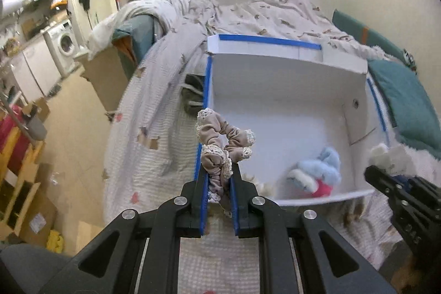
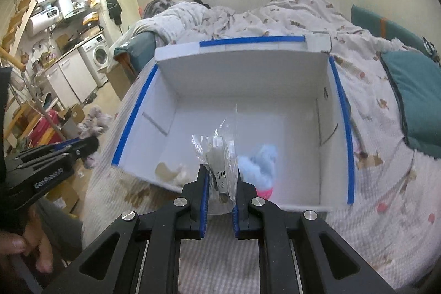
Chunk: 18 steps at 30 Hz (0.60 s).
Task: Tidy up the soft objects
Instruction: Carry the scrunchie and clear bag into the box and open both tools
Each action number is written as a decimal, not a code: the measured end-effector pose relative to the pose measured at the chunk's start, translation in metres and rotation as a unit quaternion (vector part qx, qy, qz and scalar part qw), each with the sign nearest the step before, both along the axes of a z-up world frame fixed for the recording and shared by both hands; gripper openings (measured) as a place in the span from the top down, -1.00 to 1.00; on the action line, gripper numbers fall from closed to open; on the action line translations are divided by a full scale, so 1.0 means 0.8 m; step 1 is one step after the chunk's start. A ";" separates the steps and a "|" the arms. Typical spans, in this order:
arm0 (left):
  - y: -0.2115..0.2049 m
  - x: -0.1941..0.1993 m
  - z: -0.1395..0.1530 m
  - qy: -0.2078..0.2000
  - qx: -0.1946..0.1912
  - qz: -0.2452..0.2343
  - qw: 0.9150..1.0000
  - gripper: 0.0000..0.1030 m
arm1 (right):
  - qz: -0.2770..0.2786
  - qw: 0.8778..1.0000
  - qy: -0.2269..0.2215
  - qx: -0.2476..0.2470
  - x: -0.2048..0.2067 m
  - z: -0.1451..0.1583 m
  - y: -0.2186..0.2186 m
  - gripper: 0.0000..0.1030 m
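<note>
Now, left hand-held gripper [image 1: 219, 181]: clamped scrunchie [image 1: 220, 145]
Right hand-held gripper [image 2: 219, 178]: pinched plastic packet [image 2: 220, 156]
Risk: either might miss the box [image 2: 242, 79] (released short of its rim)

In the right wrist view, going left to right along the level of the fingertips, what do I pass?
left gripper → beige soft item in the box → clear plastic bag held by the right gripper → light blue plush toy → the box's blue-taped right wall → teal cushion.

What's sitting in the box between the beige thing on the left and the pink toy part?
In the right wrist view, the clear bag in the right gripper hangs between them; the box floor behind looks bare.
</note>
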<state>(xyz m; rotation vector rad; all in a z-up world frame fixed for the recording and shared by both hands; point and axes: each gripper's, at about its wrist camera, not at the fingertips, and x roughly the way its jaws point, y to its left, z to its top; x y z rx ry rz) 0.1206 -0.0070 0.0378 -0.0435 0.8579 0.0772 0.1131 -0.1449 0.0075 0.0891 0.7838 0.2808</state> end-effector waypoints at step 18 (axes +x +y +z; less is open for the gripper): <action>-0.027 0.097 -0.027 -0.002 0.017 -0.016 1.000 0.75 | -0.025 0.999 0.017 -0.012 0.086 -0.040 -0.020 0.70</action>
